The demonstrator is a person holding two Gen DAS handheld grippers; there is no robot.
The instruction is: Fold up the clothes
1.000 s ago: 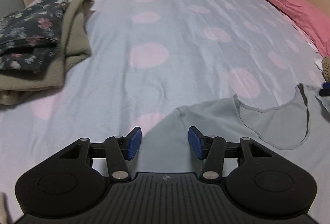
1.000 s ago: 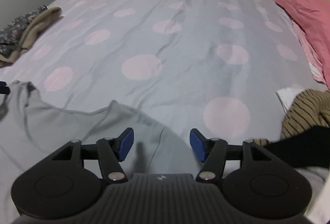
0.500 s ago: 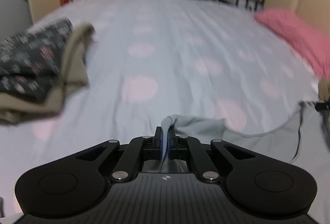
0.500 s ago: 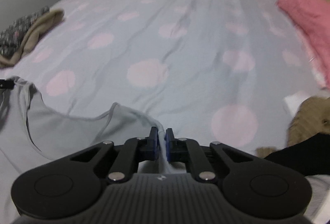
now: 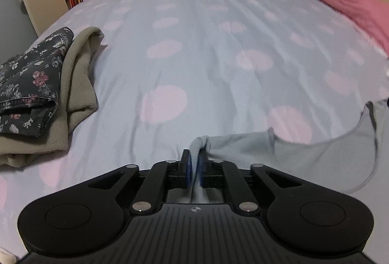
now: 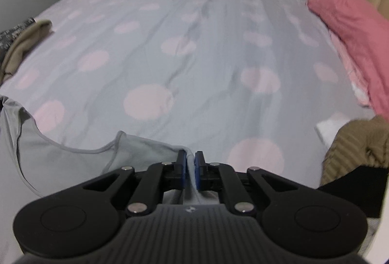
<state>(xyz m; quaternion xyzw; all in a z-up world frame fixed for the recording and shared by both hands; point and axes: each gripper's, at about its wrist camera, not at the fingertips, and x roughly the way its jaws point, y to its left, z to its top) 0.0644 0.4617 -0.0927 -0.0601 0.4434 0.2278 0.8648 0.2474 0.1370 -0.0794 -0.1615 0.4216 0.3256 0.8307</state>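
Observation:
A light grey sleeveless top (image 5: 304, 157) lies at the near edge of the bed, its neckline sagging between my two grippers. My left gripper (image 5: 194, 162) pinches a bunched shoulder strap of the top between its blue pads. Its jaws are opening slightly, and the cloth is still pressed between them. In the right wrist view the same grey top (image 6: 60, 159) spreads to the left. My right gripper (image 6: 190, 166) is shut on the other shoulder strap, and the fabric runs back between its pads.
The bed has a grey sheet with pink dots (image 5: 206, 45). At the left lies a folded pile: a dark floral garment (image 5: 26, 84) on an olive one (image 5: 77, 84). A pink pillow (image 5: 352, 4) lies at the right. A striped brown garment (image 6: 357, 149) and black cloth (image 6: 352, 188) lie at the near right.
Both grippers went from open over the grey top to closed on its shoulder straps. The left one has since shifted, pulling up its strap, and the neckline now hangs between the two.

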